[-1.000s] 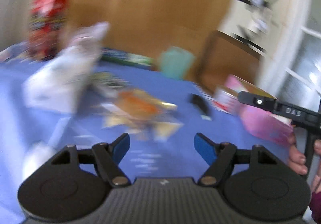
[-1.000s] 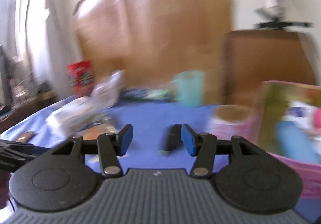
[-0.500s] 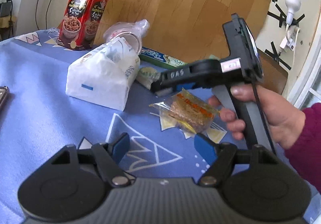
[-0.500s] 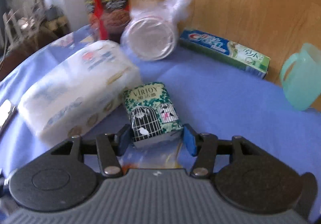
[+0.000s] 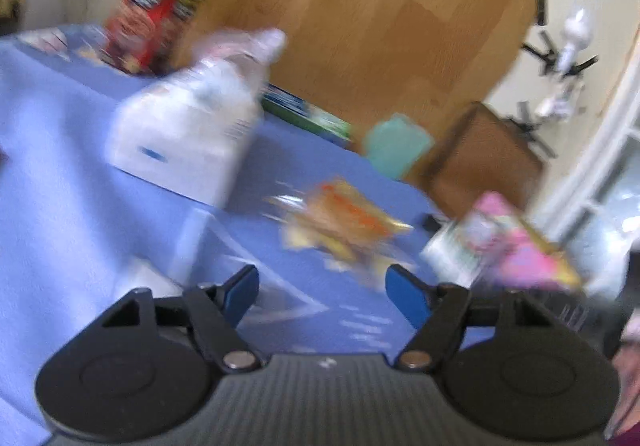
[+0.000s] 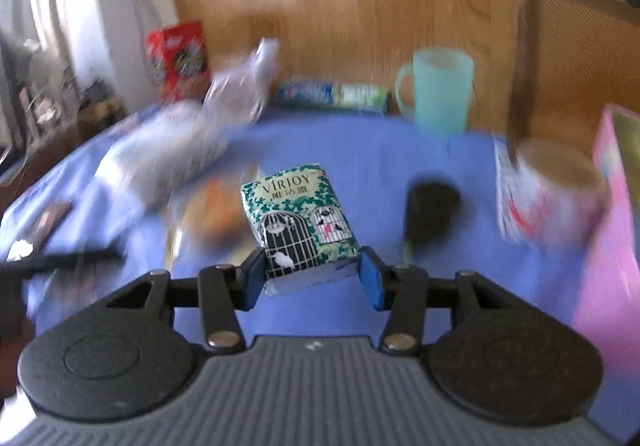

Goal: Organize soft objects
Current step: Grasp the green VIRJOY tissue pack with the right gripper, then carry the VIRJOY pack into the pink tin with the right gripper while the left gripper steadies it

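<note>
My right gripper (image 6: 312, 278) is shut on a green-and-white Virjoy tissue pack (image 6: 298, 216) and holds it above the blue tablecloth (image 6: 360, 150). My left gripper (image 5: 322, 296) is open and empty, above the cloth. A large white tissue pack (image 5: 180, 138) lies to its front left and also shows in the right wrist view (image 6: 160, 162). A clear snack packet (image 5: 344, 220) with orange contents lies just ahead of the left gripper. A pink box (image 5: 516, 246) stands at the right, and its side shows in the right wrist view (image 6: 612, 230).
A red cereal box (image 5: 160, 2), a clear bag (image 6: 244, 86), a toothpaste box (image 6: 332, 94) and a teal cup (image 6: 438, 94) stand along the wooden back panel. A black object (image 6: 430, 206) and a roll in wrapping (image 6: 552, 190) lie at the right.
My right gripper closed on the Virjoy pack, lifted it off the cloth and pulled back to the right. My left gripper swung and the view blurred; the right gripper left its view.
</note>
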